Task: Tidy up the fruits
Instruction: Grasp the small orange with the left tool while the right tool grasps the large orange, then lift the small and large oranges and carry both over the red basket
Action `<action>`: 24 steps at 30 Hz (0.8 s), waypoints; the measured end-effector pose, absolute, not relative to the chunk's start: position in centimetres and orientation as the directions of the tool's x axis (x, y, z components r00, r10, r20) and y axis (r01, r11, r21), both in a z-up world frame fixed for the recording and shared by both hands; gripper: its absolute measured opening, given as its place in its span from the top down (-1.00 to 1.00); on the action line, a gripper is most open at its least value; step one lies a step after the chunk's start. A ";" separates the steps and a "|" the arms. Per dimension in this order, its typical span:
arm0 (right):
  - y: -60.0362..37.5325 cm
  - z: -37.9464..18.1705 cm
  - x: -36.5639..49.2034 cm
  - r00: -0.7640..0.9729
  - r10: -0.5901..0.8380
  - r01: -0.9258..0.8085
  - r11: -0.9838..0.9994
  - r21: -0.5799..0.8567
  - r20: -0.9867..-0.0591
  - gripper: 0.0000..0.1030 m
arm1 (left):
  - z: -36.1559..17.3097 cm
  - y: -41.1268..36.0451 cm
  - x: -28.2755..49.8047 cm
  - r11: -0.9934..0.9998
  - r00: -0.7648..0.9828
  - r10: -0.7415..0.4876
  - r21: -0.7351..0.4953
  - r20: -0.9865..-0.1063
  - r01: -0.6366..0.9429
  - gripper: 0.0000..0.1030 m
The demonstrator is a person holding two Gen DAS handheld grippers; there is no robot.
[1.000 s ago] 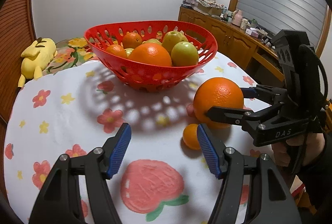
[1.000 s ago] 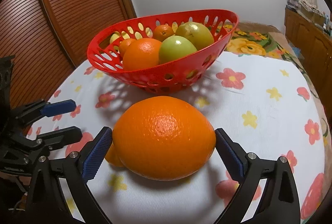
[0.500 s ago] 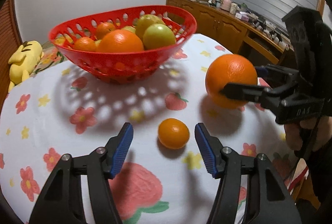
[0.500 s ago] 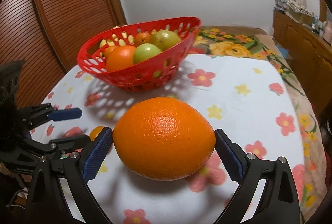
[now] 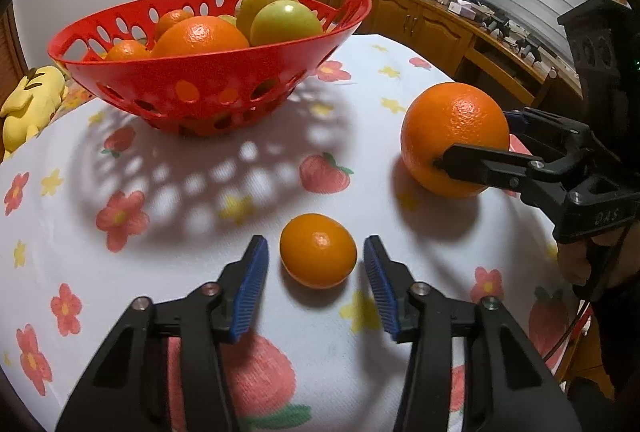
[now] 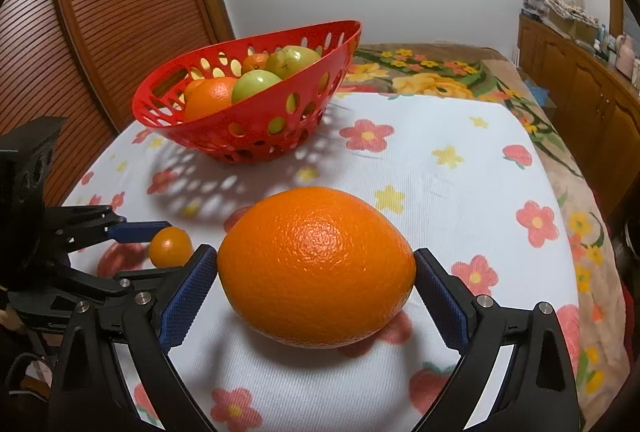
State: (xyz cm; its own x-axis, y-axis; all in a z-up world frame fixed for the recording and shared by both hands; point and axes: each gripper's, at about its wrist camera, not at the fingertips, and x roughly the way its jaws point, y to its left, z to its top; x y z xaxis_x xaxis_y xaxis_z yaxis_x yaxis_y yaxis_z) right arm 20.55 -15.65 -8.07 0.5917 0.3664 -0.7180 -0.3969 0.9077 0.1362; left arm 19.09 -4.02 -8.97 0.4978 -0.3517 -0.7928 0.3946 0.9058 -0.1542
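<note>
The red basket of oranges and green apples stands at the far left of the flowered desk. Nearer, the left tool is spread around a small orange lying on the cloth, pads just clear of it. At right, the right tool pinches a large orange.

- Table with a white cloth, red flowers and strawberries on it.
- Red basket sits upper left.
- Small orange lies low in the middle.
- Big orange is on the right; I cannot tell if it touches the cloth.
</note>
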 end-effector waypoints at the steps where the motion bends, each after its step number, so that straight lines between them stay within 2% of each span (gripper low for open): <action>1: -15.7 -8.1 20.5 0.593 0.366 -0.397 0.908 0.135 -0.717 -0.92 | -9.0 -4.0 19.1 0.905 0.497 -0.355 -0.157 -0.792 0.396 0.32; 24: -15.2 -8.2 20.9 0.584 0.362 -0.420 0.901 0.110 -0.727 -0.94 | -4.1 -1.8 17.4 0.918 0.635 -0.369 -0.159 -0.679 0.363 0.33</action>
State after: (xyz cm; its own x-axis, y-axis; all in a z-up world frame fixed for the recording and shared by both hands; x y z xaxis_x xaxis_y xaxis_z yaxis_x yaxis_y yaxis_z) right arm 20.93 -15.16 -8.21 0.5837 0.3616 -0.7270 -0.4204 0.9006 0.1104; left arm 17.40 -1.77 -4.06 0.6345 -0.3685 -0.6794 0.3628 0.9182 -0.1591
